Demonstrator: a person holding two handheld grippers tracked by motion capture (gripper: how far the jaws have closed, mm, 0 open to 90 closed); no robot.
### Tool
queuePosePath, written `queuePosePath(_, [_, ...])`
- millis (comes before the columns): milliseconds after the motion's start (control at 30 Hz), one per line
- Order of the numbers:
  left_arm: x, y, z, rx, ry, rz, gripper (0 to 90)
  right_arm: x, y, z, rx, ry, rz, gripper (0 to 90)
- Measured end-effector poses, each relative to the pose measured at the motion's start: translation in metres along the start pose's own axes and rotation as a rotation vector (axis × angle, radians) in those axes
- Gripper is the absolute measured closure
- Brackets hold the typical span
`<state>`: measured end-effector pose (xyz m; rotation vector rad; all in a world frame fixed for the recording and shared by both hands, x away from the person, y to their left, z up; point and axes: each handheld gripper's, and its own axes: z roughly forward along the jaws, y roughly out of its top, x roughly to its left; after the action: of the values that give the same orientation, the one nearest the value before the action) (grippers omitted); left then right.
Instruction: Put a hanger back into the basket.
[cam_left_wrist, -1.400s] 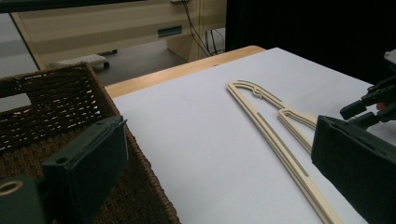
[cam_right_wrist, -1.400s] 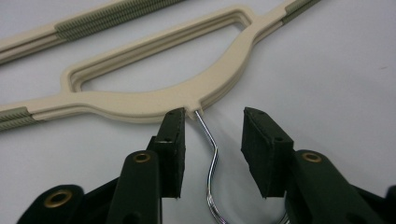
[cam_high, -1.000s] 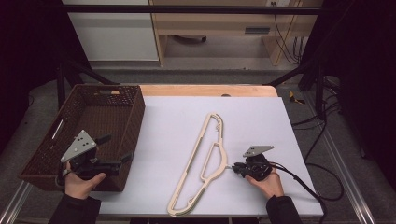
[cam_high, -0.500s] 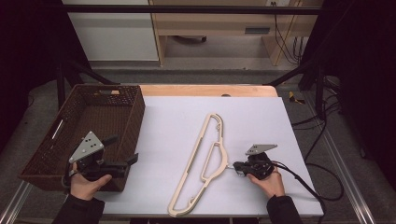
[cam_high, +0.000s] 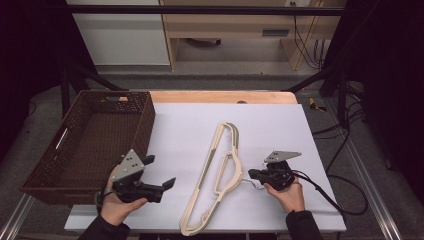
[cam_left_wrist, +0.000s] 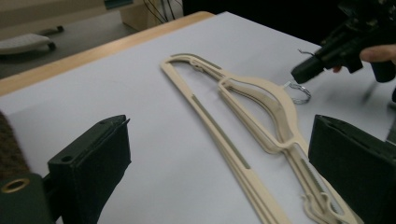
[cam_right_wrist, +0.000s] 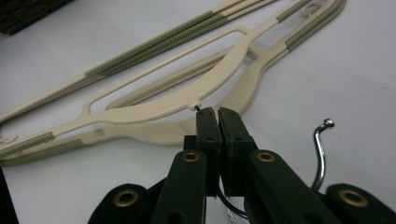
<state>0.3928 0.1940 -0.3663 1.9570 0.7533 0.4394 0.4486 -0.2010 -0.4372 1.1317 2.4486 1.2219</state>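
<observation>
White table (cam_high: 320, 130), hangers (cam_high: 220, 170), right claw (cam_right_wrist: 217, 114)

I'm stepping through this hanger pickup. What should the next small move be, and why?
Probably lift the right gripper a little. Its jaws have just closed on the metal hook of the top hanger, which lies on a second one. The left gripper is open, apart from both, beside the basket.

Two black jaws stand wide apart at the bottom, with nothing between them; past them, cream hangers (cam_left_wrist: 243, 116) lie stacked on the white table (cam_left_wrist: 140, 116); a shiny wire hook (cam_left_wrist: 299, 93) sticks out at their side; the right gripper (cam_left_wrist: 308, 70), held by a hand (cam_left_wrist: 378, 53), is right at that hook.
</observation>
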Motion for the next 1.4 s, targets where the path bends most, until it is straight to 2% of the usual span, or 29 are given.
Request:
queuePosePath(33, [0.000, 0.000, 0.000, 0.000, 0.000, 0.000, 5.5, 0.000, 0.000, 0.000, 0.000, 0.000, 0.000, 88.0])
queuePosePath(233, [-0.030, 0.001, 0.027, 0.082, -0.050, 0.027, 7.6, 0.007, 0.006, -0.003, 0.004, -0.010, 0.008, 88.1])
queuePosePath(400, [-0.050, 0.001, 0.052, 0.152, -0.075, 0.056, 9.8, 0.010, 0.010, -0.004, 0.003, -0.013, 0.004, 88.2])
queuePosePath(667, [-0.071, 0.008, 0.089, 0.211, -0.106, 0.073, 18.4, 0.015, 0.014, -0.007, 0.007, -0.013, 0.005, 88.2])
queuePosePath(767, [-0.079, 0.010, 0.103, 0.231, -0.116, 0.093, 21.4, 0.017, 0.016, -0.007, 0.004, -0.020, -0.007, 88.2])
queuePosePath(900, [-0.083, 0.011, 0.119, 0.252, -0.120, 0.110, 28.1, 0.020, 0.018, -0.008, 0.018, -0.023, -0.008, 88.2])
queuePosePath(1100, [-0.088, 0.010, 0.140, 0.299, -0.124, 0.141, 36.0, 0.021, 0.020, -0.008, 0.012, -0.025, -0.017, 88.2])
queuePosePath(1400, [-0.092, 0.006, 0.159, 0.359, -0.100, 0.173, 47.0, 0.025, 0.022, -0.008, 0.011, -0.028, -0.014, 88.2])
